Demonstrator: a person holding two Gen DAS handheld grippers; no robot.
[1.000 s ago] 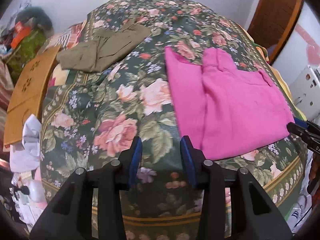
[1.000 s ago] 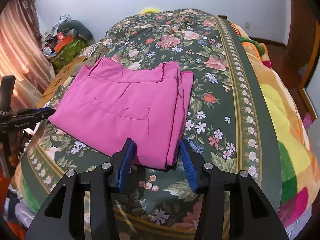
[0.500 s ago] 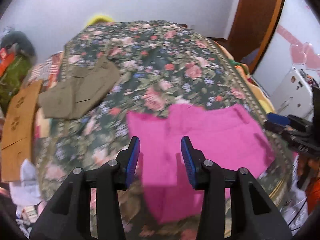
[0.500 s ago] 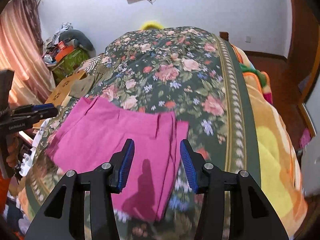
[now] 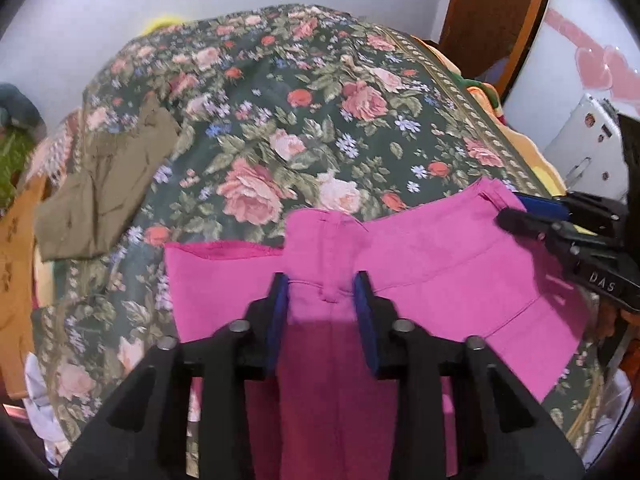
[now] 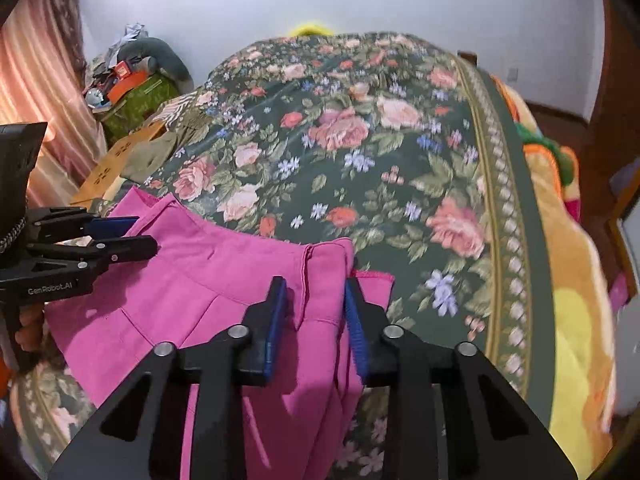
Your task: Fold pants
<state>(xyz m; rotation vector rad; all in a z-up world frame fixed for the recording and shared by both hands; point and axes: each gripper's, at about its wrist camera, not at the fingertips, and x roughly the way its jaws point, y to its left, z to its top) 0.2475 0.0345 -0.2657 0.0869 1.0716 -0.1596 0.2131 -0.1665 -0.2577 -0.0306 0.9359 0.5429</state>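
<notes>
Folded pink pants (image 5: 420, 264) lie on the near end of a floral bedspread (image 5: 304, 120). My left gripper (image 5: 322, 296) is open and hangs just above the pants near their left side; its blue pads do not grip the cloth. My right gripper (image 6: 314, 300) is open above the pants (image 6: 208, 280) near their right edge, over a seam fold. Each gripper shows in the other's view, at the side: the right one (image 5: 532, 216) and the left one (image 6: 128, 236).
Folded olive-green pants (image 5: 104, 184) lie at the bed's left side. A brown cardboard piece (image 5: 16, 240) and clutter sit left of the bed. An orange-yellow blanket (image 6: 572, 320) runs along the right edge. A wooden door (image 5: 496, 12) stands behind.
Both grippers have moved forward from the bed's near edge to above the pink pants, and both views now tilt up toward the wall. The pants lie as before. Both stay open.
</notes>
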